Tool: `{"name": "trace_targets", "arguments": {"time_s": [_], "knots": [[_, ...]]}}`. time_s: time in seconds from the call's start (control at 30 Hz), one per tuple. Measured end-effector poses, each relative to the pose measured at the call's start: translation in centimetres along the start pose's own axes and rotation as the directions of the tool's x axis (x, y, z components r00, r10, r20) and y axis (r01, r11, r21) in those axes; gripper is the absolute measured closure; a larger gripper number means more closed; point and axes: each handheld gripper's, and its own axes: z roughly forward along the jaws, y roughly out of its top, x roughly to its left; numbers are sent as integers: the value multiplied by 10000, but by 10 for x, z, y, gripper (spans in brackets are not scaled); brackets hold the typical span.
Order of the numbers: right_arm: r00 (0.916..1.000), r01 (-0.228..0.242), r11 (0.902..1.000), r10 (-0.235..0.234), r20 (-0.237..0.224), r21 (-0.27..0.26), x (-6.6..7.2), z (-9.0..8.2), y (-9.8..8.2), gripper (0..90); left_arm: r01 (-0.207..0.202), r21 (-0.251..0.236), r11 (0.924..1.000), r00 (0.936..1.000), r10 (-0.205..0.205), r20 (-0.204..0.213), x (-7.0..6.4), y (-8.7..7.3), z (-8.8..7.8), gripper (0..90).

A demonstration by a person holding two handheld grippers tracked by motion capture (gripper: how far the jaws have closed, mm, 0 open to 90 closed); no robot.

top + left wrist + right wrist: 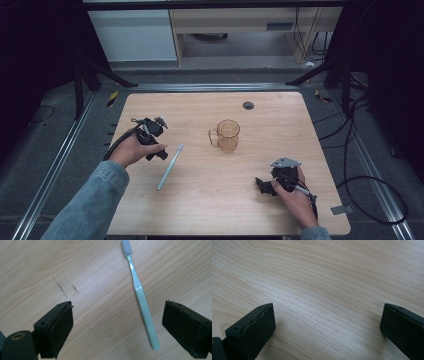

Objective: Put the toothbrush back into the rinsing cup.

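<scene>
Here, a slim, glossy plastic toothbrush lies on the wood-grain table.

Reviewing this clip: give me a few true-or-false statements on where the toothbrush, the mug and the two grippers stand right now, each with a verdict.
1. The toothbrush lies flat on the table. True.
2. The left gripper is clamped on the toothbrush. False: its jaws stand open, and the brush lies on the wood between them, nearer one jaw, touched by neither.
3. The amber see-through mug stands upright near the middle of the table. True.
4. The toothbrush is inside the mug. False: it lies apart from the mug, on the left gripper's side.
5. The right gripper holds the mug. False: its jaws are open over bare wood, with nothing between them.
</scene>
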Motion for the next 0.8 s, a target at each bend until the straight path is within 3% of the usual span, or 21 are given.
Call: {"name": "trace_targets", "arguments": {"time_s": [0.2,0.8], "knots": [[10000,-13,10000,13,-7,-11,0,0,0,3,-31,137,9999,9999,30,98,-3,11,0,105],[10000,-6,10000,6,-1,-3,0,0,0,3,501,649,9966,9982,-522,307,-8,37,10,149]]}}
